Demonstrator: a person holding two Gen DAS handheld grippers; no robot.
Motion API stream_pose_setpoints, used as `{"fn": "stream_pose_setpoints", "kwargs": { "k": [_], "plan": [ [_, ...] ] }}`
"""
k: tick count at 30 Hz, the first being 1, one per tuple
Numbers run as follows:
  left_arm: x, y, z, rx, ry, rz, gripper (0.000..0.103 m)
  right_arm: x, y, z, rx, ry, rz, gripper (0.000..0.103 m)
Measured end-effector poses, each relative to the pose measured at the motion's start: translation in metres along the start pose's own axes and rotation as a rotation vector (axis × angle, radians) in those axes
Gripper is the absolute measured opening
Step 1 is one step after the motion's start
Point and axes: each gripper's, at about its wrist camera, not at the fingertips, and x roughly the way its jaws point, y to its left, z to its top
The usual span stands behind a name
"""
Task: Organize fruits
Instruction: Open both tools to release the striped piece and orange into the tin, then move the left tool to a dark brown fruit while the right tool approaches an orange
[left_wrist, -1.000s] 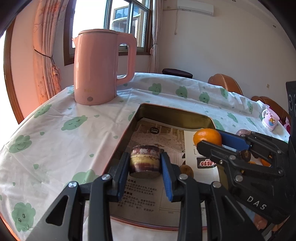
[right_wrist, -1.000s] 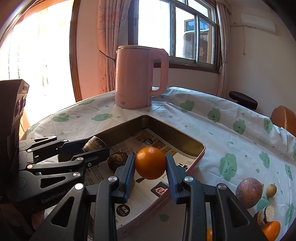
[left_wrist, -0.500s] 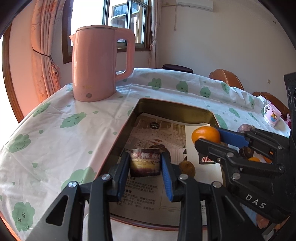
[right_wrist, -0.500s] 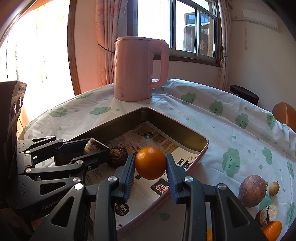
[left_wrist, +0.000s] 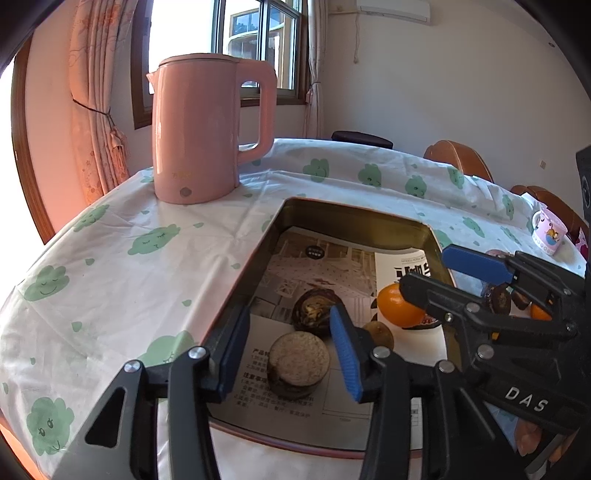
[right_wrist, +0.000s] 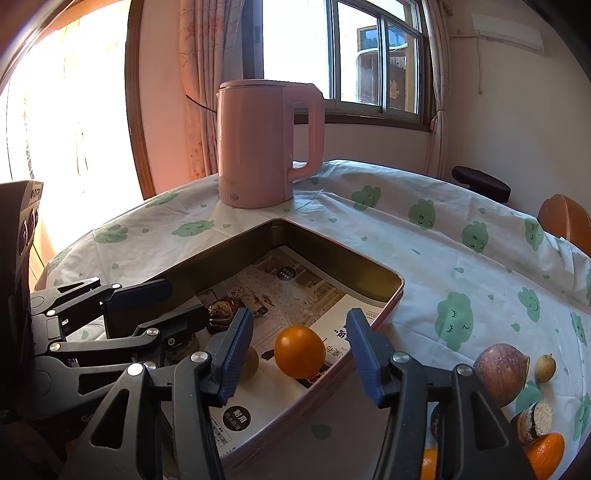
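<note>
We see the left gripper with its blue-padded jaws opening; the round brown fruit with a flat pale cut top sits between them on the tray floor, and neither pad touches it. The right gripper is opening too, and the smooth round orange rests between its spread jaws, clear of both pads. Both fruits lie in the near part of the shallow rectangular metal tray, which is lined with printed paper. Just beyond the cut fruit sits a dark mottled round fruit, and a small olive-brown fruit lies between it and the orange. To the right, outside the tray, more fruit lies on the white cloth with green cloud faces, among it a large reddish-brown round fruit. At the far side stands a tall pink plastic kettle.
</note>
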Motion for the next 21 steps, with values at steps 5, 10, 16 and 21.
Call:
{"fn": "stream_pose_setpoints", "kwargs": {
  "k": [5,10,16,21],
  "plan": [
    [-0.002,0.000,-0.001,-0.003,-0.008,-0.006,0.052,-0.006,-0.003,0.000,0.018,-0.030,-0.009,0.059],
    [-0.009,-0.007,-0.002,0.017,-0.026,-0.019,0.071,-0.015,-0.010,-0.001,0.049,-0.070,-0.015,0.073],
    [-0.024,-0.010,0.000,0.027,-0.074,-0.008,0.081,-0.041,-0.028,-0.009,0.053,-0.093,-0.048,0.073],
    [-0.035,-0.012,0.001,-0.002,-0.110,-0.004,0.091,-0.078,-0.061,-0.027,0.093,-0.093,-0.116,0.074]
  ]
}}
